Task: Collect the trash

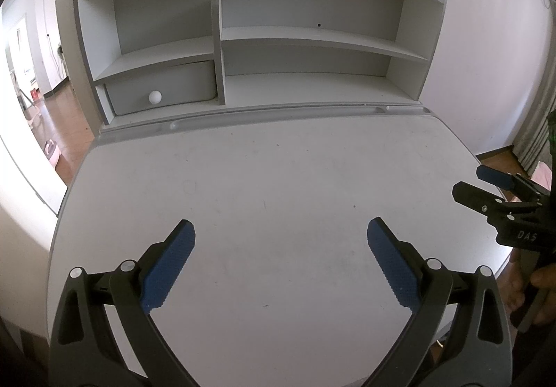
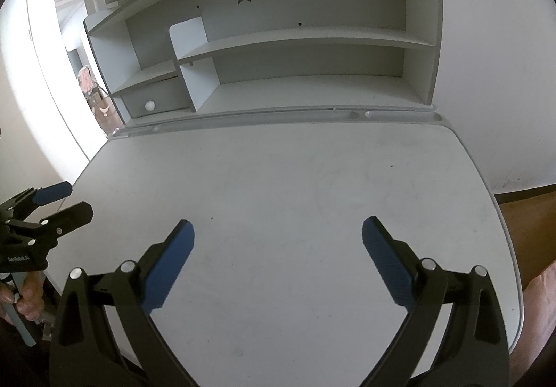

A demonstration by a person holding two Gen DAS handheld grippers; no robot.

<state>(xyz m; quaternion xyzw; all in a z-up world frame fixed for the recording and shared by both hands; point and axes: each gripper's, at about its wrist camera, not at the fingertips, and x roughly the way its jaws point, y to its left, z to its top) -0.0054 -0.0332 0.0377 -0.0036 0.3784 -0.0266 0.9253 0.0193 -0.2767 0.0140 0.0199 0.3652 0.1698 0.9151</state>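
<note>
Right hand (image 1: pixel 535 286) cut by frame edge; doorway items (image 1: pixel 38 109) blurred.

Daylight is entering from the left, overexposing the wall (image 1: pixel 21 199) there in both views. The desk top (image 1: pixel 278 185) is reading evenly lit, with soft shadows inside the hutch shelves (image 2: pixel 278 39). Fisheye distortion is bending straight edges; dark vignetting is framing the corners

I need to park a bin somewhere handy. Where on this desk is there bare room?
The whole desktop is bare, from the pen groove to the near edge. The shelves look empty. Only the two open grippers, left gripper and right gripper, hang over the near edge; a white ball sits in the lower-left cubby.
</note>
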